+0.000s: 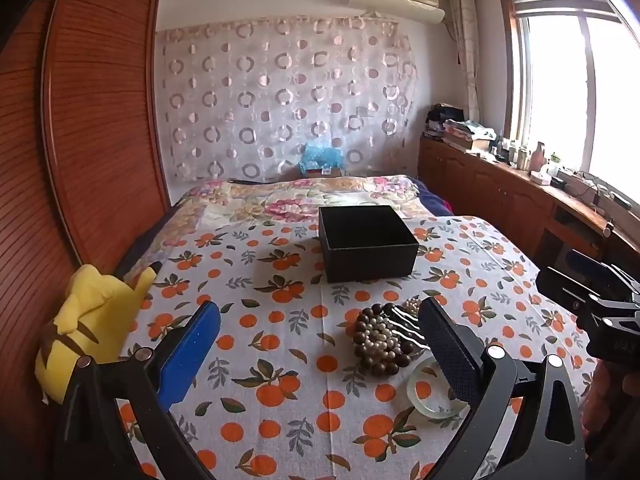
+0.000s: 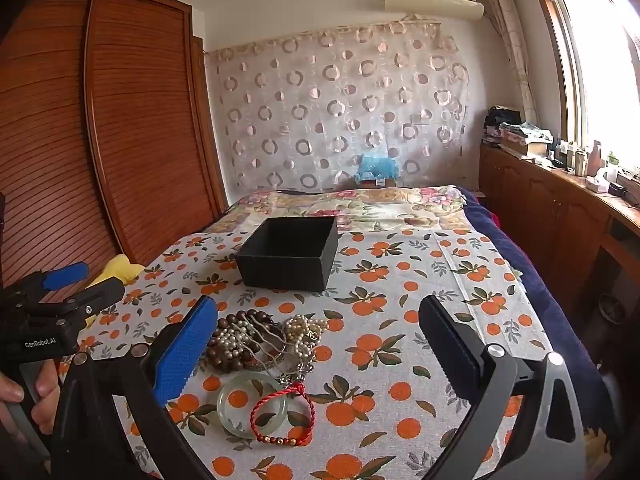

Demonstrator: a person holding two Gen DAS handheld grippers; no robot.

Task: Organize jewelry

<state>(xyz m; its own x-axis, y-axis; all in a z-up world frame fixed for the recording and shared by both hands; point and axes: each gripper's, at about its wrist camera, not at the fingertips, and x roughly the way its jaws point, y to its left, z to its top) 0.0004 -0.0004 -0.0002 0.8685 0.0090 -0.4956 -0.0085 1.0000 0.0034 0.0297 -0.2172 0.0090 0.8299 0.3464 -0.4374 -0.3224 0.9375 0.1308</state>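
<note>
A pile of jewelry (image 2: 260, 340) lies on the orange-print cloth: brown wooden beads (image 1: 374, 344), pearl strands (image 2: 306, 330), a silver hair comb (image 1: 408, 326), a pale jade bangle (image 2: 250, 406) and a red cord bracelet (image 2: 282, 412). An open, empty black box (image 1: 366, 242) stands beyond the pile, also in the right wrist view (image 2: 290, 252). My left gripper (image 1: 320, 344) is open, the pile by its right finger. My right gripper (image 2: 320, 344) is open and empty, the pile by its left finger. The bangle (image 1: 434, 392) is partly hidden behind my left gripper's right finger.
A yellow plush toy (image 1: 90, 316) lies at the bed's left edge by the wooden wardrobe (image 1: 80, 120). A floral quilt (image 1: 300, 198) covers the far bed. A wooden cabinet (image 2: 560, 216) with clutter runs under the window on the right.
</note>
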